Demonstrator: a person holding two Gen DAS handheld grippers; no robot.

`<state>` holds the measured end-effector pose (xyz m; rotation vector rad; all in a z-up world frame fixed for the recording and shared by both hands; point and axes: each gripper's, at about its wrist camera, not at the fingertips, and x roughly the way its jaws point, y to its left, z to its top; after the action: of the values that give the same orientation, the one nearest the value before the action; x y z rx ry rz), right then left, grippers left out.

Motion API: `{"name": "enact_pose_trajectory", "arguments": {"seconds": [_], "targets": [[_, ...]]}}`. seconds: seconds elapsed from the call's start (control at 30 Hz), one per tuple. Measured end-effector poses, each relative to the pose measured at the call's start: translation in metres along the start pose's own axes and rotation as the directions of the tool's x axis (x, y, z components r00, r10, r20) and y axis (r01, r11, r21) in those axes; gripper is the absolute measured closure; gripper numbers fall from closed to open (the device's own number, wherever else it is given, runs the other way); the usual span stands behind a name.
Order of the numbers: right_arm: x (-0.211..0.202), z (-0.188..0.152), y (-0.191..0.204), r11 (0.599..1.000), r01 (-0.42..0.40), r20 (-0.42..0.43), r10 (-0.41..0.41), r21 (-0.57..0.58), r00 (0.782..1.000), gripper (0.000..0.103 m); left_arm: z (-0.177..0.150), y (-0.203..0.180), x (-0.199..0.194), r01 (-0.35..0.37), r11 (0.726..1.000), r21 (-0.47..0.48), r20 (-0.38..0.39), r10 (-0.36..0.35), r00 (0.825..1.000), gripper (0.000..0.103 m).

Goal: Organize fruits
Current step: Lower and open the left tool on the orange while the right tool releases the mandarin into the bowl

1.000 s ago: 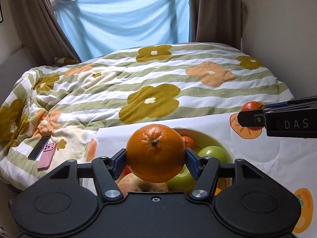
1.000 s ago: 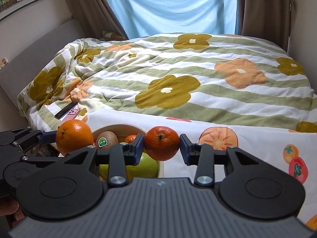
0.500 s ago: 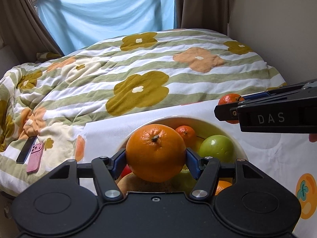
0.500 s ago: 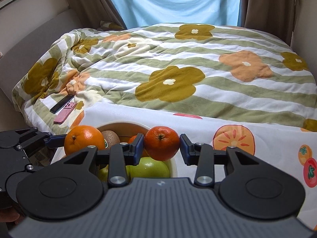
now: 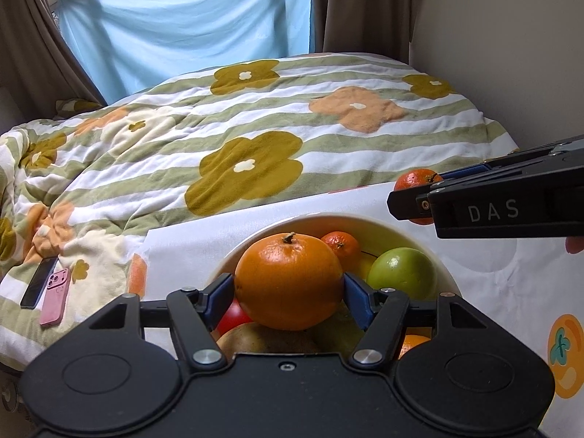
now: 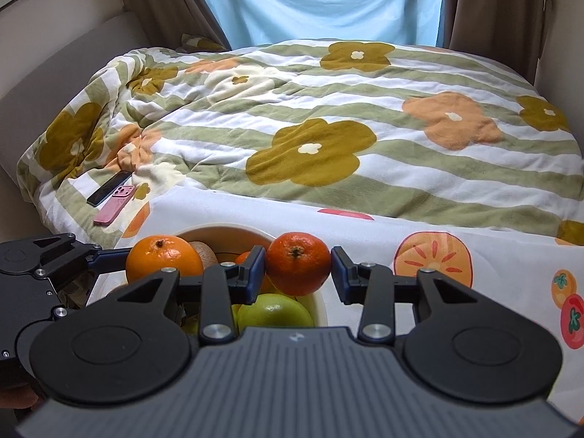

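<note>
My left gripper (image 5: 288,288) is shut on a large orange (image 5: 288,281) and holds it just above a cream bowl (image 5: 255,241) of fruit. The bowl holds a green apple (image 5: 401,272), a small tangerine (image 5: 341,244), a red fruit and others. My right gripper (image 6: 297,264) is shut on a small tangerine (image 6: 297,262) over the bowl's right rim (image 6: 321,306). In the right wrist view the large orange (image 6: 162,257) and the left gripper (image 6: 47,255) show at the left. In the left wrist view the right gripper (image 5: 408,202) shows at the right.
The bowl stands on a white cloth with fruit prints (image 6: 430,255). Behind it lies a bed with a striped flower quilt (image 5: 248,135). A pink phone (image 5: 54,301) and a dark phone (image 5: 38,286) lie on the quilt at the left. A wall stands at the right.
Both grippers have come lower and closer over the bowl with their fruits still held. The bowl now fills more of both views.
</note>
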<state>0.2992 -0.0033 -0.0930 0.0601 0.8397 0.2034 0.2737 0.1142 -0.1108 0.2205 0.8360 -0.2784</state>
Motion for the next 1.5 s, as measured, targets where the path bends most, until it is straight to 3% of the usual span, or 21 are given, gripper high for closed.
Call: {"name": "enact_pose_trajectory", "arguments": {"seconds": [0.07,0.37,0.73,0.8,0.87,0.93,1.07,1.27,1.5], "targets": [[0.000,0.000,0.000,1.000,0.000,0.000,0.000,0.002,1.000,0.049,0.001,-0.001,-0.002,-0.001,1.000,0.007,0.014,0.001,1.000,0.021],[0.003,-0.002,0.000,1.000,-0.025,-0.011,0.025,-0.010,1.000,0.049,-0.004,0.001,-0.018,-0.023,1.000,0.005,0.041,0.022,0.999,0.015],[0.011,-0.009,0.011,0.993,-0.113,-0.023,0.113,-0.015,0.993,0.048,-0.025,0.008,-0.035,-0.024,1.000,-0.017,0.043,0.025,0.999,0.015],[0.010,-0.011,0.013,0.992,-0.123,-0.011,0.123,-0.022,0.992,0.046,-0.026,0.008,-0.037,-0.022,1.000,-0.021,0.045,0.023,0.999,0.015],[0.007,-0.013,0.013,0.990,-0.137,0.002,0.137,-0.033,0.991,0.027,-0.028,0.010,-0.037,-0.021,1.000,-0.022,0.049,0.022,0.999,0.015],[0.003,-0.015,0.012,0.992,-0.125,0.021,0.125,-0.028,0.992,0.016,-0.030,0.011,-0.038,-0.017,1.000,-0.022,0.050,0.018,0.999,0.015],[-0.004,-0.018,0.009,0.994,-0.106,0.035,0.107,-0.012,0.994,0.014,-0.032,0.010,-0.039,-0.013,1.000,-0.021,0.057,0.014,0.998,0.015],[-0.030,-0.024,0.008,0.996,-0.089,0.069,0.090,-0.017,0.994,0.014,-0.031,0.001,-0.057,-0.038,0.999,-0.021,0.087,0.039,0.995,0.015],[-0.098,-0.032,0.006,0.994,-0.076,0.146,0.086,-0.077,0.986,0.014,-0.029,-0.027,-0.106,-0.070,0.997,-0.044,0.168,0.076,0.983,0.015]]}}
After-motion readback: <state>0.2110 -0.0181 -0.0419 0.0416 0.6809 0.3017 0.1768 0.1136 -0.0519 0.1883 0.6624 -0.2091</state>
